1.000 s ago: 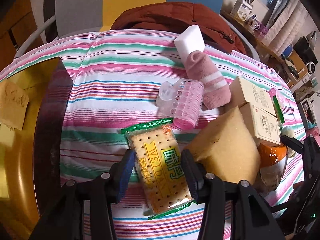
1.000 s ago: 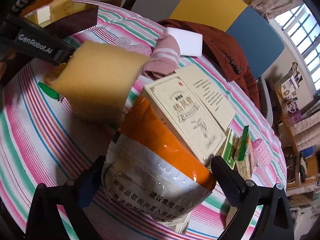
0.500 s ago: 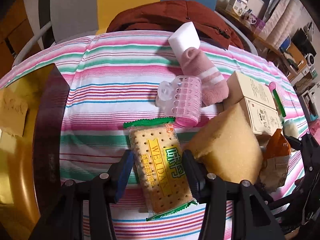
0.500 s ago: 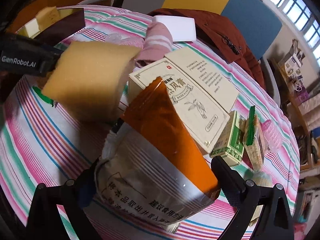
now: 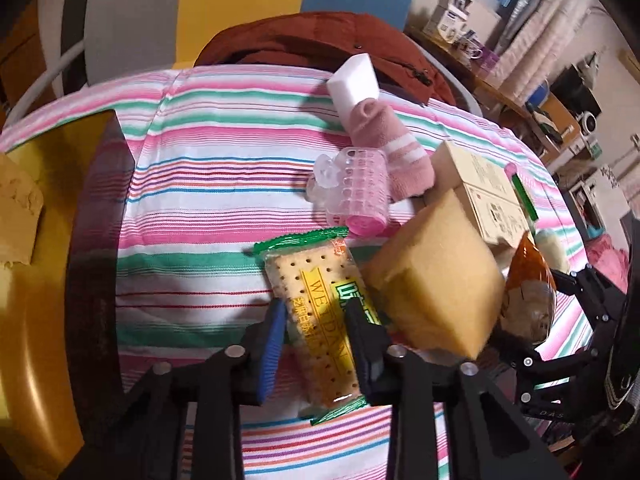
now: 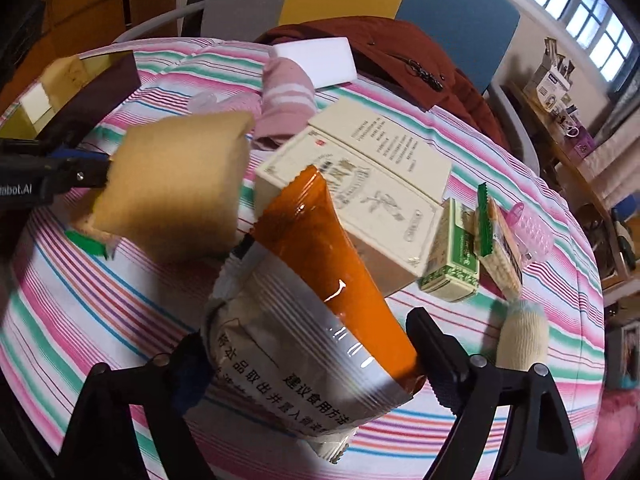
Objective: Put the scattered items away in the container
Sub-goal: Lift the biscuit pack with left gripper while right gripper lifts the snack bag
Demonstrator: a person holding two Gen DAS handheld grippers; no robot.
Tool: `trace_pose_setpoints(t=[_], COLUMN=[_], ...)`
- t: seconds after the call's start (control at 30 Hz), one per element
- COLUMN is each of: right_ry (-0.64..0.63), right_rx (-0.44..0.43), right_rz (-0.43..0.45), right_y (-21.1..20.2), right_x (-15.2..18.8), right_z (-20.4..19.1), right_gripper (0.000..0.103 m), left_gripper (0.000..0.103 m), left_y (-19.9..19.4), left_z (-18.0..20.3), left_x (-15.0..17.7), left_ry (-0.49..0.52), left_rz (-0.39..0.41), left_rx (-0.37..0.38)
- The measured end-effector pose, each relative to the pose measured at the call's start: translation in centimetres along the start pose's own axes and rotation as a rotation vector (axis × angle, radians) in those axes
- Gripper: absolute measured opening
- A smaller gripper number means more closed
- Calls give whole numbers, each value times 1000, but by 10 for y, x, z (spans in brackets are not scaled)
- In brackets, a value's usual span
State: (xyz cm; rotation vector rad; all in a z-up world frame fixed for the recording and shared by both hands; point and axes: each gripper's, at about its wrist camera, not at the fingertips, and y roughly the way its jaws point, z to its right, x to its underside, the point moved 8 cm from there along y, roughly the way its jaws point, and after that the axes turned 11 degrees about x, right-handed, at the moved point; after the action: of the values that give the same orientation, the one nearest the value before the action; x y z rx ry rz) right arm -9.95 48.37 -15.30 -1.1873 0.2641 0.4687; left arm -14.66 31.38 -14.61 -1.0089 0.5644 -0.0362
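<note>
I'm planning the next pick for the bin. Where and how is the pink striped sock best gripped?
Grip the pink sock across its rolled middle, coming from above on its open left side. It lies as a soft roll; the white block touches its far end, the hair roller and cream box crowd its near end.

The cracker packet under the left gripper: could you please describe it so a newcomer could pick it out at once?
On the striped tablecloth, just right of the yellow container, the cracker packet lies flat between the left gripper's blue pads. It is a clear wrapper with green crimped ends and a yellow label, unlike the plain tan sponge beside it.
</note>
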Motion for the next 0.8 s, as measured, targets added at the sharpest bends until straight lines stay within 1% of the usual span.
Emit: trace_pose_setpoints(t=[0.03, 0.1, 0.13, 0.23, 0.27, 0.3, 0.33, 0.4, 0.43, 0.47, 0.5, 0.53, 0.63, 0.73, 0.8], right_ry=[4, 27, 37, 47, 39, 26, 15, -8, -11, -9, -2, 8, 27, 38, 49], right_rx=[3, 17, 13, -16, -32, -43, -46, -46, -49, -53, -55, -57, -65, -72, -81], right_rz=[2, 3, 5, 21, 28, 35, 40, 49, 52, 55, 56, 59, 65, 75, 82], right_y=[-1, -1, -2, -10, -14, -18, -21, -25, -26, -27, -27, -27, -30, -31, -31], right_x=[0, 0, 0, 2, 3, 3, 4, 4, 4, 3, 3, 4, 7, 13, 13], right_z=[-2, -4, -5, -16, -22, -29, -35, -45, -49, -51, -52, -51, -48, -44, -40], right_gripper=[89, 89, 89, 86, 85, 85, 85, 85, 85, 85, 85, 85, 84, 84, 84], left_gripper=[21, 20, 17, 16, 16, 22, 31, 38, 43, 45, 48, 54, 58, 64, 64], left_y=[-1, -3, -5, -8, -8, -7, -6, -6, -6, -5, -2, 0, 8, 11, 19], left_z=[0, 0, -1, 0, -1, -1, -2, -3, -3, -2, 2, 8, 25, 37, 39], left_x=[1, 3, 6, 11, 12, 12, 14, 17, 20, 22, 22, 22, 24, 21, 20], left_ry=[0, 4, 5, 1, -16, -32, -45, -78, -94, -108, -113, -101, -44, -29, -37], left_rz=[8, 16, 17, 8, 2, -7, -23, -49, -58, -68, -71, -71, -91, -82, -102], left_rx=[16, 35, 45, 65, 77, 85, 91, 103, 107, 110, 108, 95, 48, 25, -1])
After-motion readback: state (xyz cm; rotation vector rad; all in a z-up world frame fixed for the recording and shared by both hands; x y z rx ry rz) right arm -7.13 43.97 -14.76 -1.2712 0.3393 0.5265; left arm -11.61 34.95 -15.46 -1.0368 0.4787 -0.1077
